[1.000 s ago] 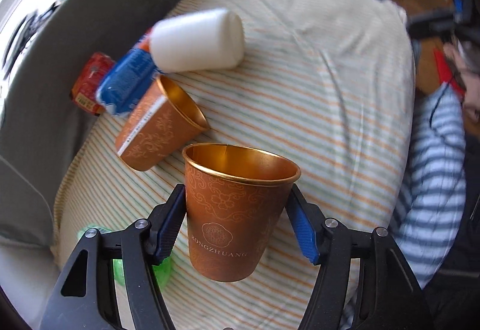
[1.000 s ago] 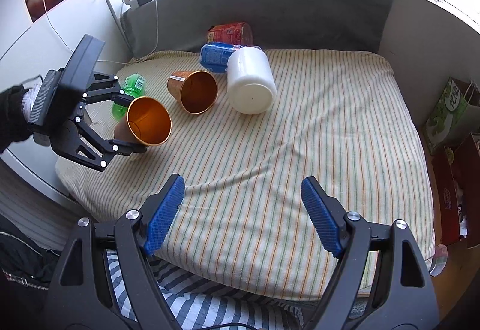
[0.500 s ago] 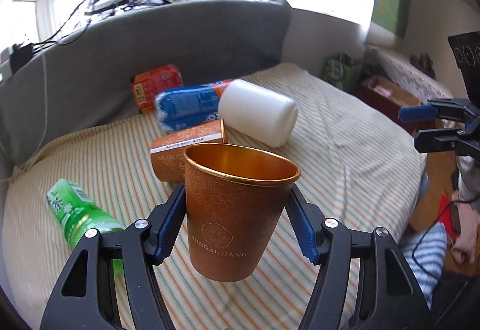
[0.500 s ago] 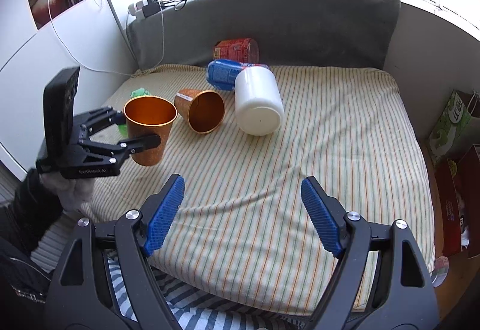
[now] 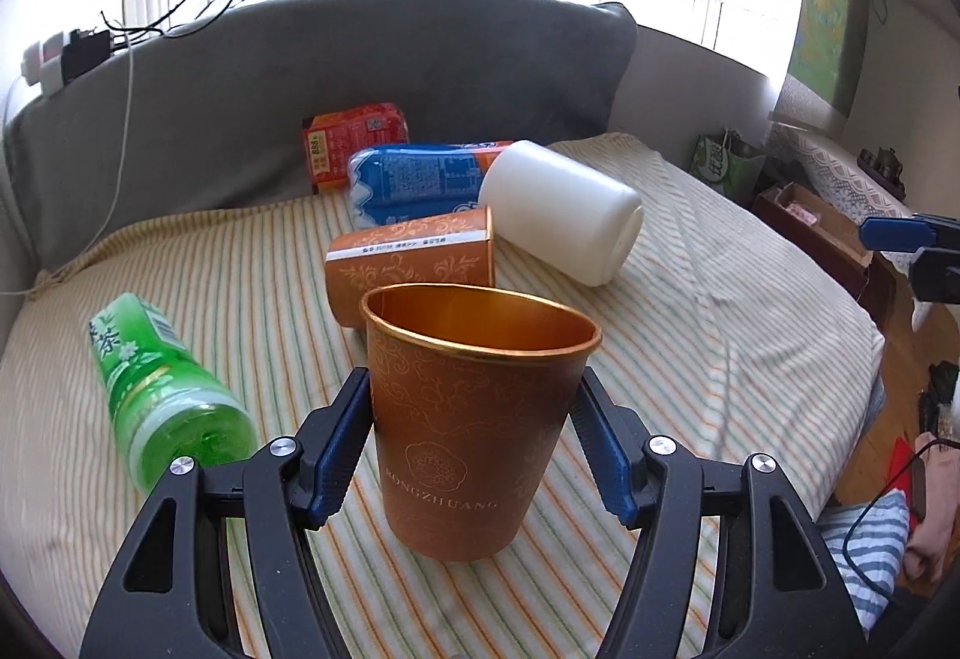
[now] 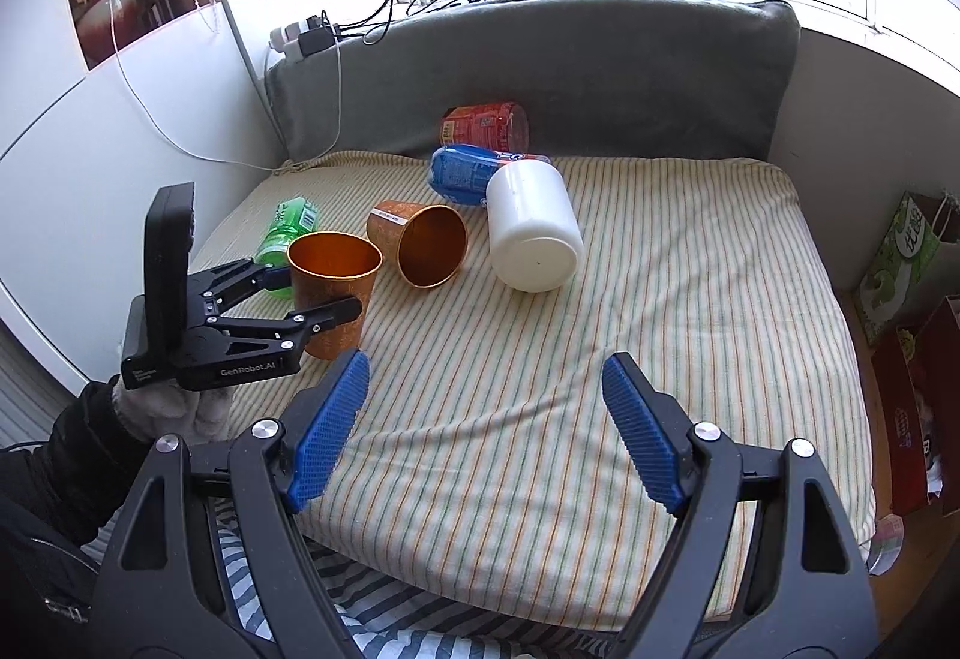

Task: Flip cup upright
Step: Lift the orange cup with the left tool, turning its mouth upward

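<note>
Orange cup [image 5: 474, 419] upright, clamped in our left gripper [image 5: 474, 443]; right gripper [image 6: 483, 431] wide open, holding nothing.

- "RONGZHUANG" under a round flower emblem, on the upright orange paper cup with gold lining [image 5: 474, 413].
- "GenRobot.AI" in white, on the black body of the left gripper [image 6: 318, 293].
- "888" on the red snack packet [image 5: 354, 143].
- Chinese characters on the green tea bottle [image 5: 162, 389].

green bottle [image 5: 162, 401], white jar [image 5: 558, 212], blue packet [image 5: 414, 182], red can [image 5: 354, 143]
</note>
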{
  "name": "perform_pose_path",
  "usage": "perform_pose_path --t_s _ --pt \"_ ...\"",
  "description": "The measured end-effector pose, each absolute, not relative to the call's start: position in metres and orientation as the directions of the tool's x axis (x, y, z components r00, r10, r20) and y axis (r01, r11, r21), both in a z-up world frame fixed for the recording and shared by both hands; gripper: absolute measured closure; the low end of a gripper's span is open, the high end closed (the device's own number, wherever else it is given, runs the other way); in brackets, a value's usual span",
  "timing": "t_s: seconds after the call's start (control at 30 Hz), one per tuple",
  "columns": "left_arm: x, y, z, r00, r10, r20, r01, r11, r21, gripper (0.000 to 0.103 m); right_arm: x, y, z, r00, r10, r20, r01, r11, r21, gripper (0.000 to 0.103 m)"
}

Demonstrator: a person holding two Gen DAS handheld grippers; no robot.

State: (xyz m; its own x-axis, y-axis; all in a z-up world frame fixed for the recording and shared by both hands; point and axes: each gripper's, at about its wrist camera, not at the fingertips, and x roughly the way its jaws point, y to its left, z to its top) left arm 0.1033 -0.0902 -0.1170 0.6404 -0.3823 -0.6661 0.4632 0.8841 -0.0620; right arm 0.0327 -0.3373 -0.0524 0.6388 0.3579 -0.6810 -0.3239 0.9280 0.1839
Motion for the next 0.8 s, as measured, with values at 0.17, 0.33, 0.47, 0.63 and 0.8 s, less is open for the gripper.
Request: perform_pose_path --t_s 0.17,0.33,0.47,0.63,0.8 --pt "0.098 -0.081 -0.123 0.632 -0.375 -0.678 0.450 0.890 -0.072 0.040 0.028 -0.338 -0.049 0.645 0.351 -0.678 -0.321 0.930 0.176 0.020" --pt "0.092 -0.075 -0.123 0.636 -0.373 -0.675 0.450 0.890 -0.067 0.041 0.027 -0.336 -0.048 0.646 0.352 -0.678 -0.325 0.930 0.173 0.020" --pt "0.087 -0.071 -0.123 0.635 -0.373 -0.677 0.444 0.893 -0.076 0.041 0.025 -0.331 -0.046 0.644 0.358 -0.676 -0.337 0.926 0.169 0.020" --pt "0.081 -0.069 -0.123 0.637 -0.364 -0.680 0.445 0.893 -0.062 0.040 0.024 -0.327 -0.045 0.645 0.357 -0.676 -0.344 0.925 0.160 0.020" --pt "0.078 -0.067 -0.123 0.635 -0.363 -0.682 0.439 0.896 -0.067 0.039 0.023 -0.324 -0.046 0.646 0.357 -0.675 -0.346 0.925 0.158 0.020"
